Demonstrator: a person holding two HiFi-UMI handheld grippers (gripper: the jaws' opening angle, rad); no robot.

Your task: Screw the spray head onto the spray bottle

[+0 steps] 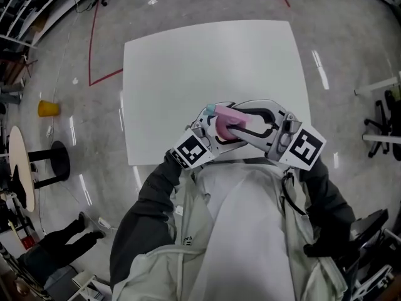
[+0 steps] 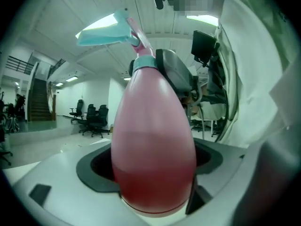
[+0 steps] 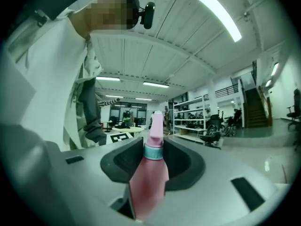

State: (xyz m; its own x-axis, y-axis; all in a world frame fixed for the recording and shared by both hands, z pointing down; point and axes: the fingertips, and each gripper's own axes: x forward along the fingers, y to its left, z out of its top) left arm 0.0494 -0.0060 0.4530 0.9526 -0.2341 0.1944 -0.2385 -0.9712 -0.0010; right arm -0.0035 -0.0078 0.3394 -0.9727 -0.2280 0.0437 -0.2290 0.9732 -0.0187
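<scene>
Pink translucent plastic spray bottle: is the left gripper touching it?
Touching. Left gripper view: the left gripper presses both sides of the pink spray bottle.

In the head view the left gripper [image 1: 212, 129] and right gripper [image 1: 241, 129] are covering most of the spray bottle [image 1: 223, 125], its base lying hidden between the left gripper's jaws. In the right gripper view the bottle's lower body is lying out of sight between the jaws, and the spray head [image 3: 156, 124] beyond them is keeping its trigger hidden.
</scene>
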